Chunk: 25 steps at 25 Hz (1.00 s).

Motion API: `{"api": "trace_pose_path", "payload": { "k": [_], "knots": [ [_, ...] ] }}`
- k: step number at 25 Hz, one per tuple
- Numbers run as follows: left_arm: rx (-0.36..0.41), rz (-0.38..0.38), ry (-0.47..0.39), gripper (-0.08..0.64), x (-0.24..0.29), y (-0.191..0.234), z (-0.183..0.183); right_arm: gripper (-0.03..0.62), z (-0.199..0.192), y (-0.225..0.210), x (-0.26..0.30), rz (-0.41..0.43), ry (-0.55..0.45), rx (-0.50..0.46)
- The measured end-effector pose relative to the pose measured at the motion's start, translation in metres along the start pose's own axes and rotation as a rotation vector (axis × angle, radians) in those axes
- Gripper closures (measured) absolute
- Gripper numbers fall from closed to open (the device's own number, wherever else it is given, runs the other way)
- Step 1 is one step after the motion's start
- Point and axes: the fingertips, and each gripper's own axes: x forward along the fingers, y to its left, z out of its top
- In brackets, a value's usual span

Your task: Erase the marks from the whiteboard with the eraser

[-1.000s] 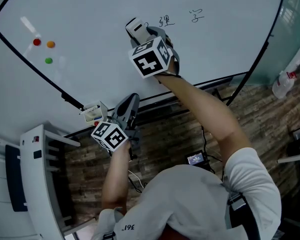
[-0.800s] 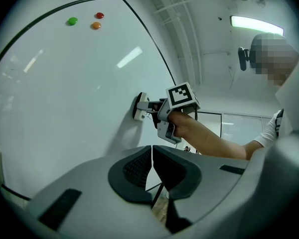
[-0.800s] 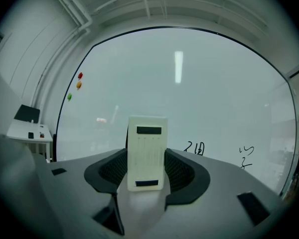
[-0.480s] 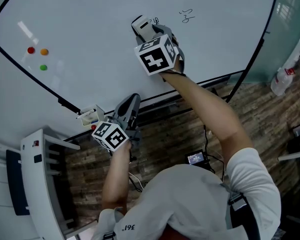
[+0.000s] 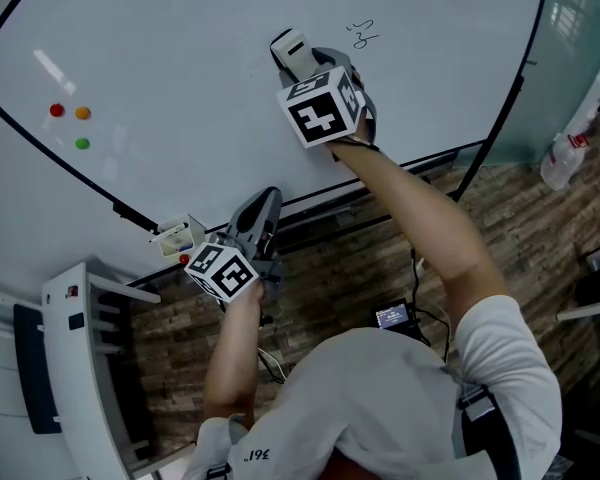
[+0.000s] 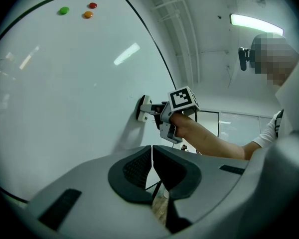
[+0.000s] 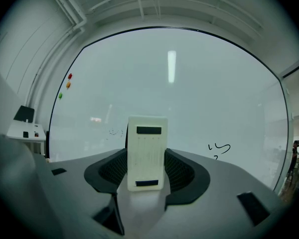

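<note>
The eraser [image 7: 147, 152], a pale upright block with two dark bars on its back and no lettering I can read, is clamped between the jaws of the right gripper [image 7: 147, 171] and pressed flat against the whiteboard [image 5: 230, 68], roughly mid-board and nearer the top edge than the bottom rail. From above, the eraser [image 5: 290, 50] sticks out past that gripper [image 5: 298, 63], whose marker cube [image 5: 325, 108] sits just behind it on the raised arm. Just to the right of the eraser is a small handwritten mark [image 5: 362, 35], a hooked squiggle with a stroke under it, too partial to read as a word; the right gripper view shows the same mark [image 7: 219, 147] low on the right of the board, and a much fainter smudge of writing [image 7: 113, 131] left of the eraser, also illegible. The left gripper [image 5: 258, 213] is held low by the board's bottom edge with its jaws pressed together on nothing [image 6: 152, 168]. Near it, at the bottom rail, sits a small white box [image 5: 177, 235]. Toward the board's left edge are three round magnets: red [image 5: 57, 110], orange [image 5: 82, 113] and green [image 5: 82, 143]. A white bottle [image 5: 560, 163] stands on the floor beyond the board's right edge.
</note>
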Motion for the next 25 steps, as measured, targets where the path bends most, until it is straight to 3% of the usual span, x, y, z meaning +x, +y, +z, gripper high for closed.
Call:
{"api": "trace_pose_path", "payload": {
  "k": [25],
  "knots": [
    [0.01, -0.009, 0.034, 0.551, 0.034, -0.016, -0.019, 0.341, -0.024, -0.089, -0.018, -0.065, -0.014, 0.025]
  ]
}}
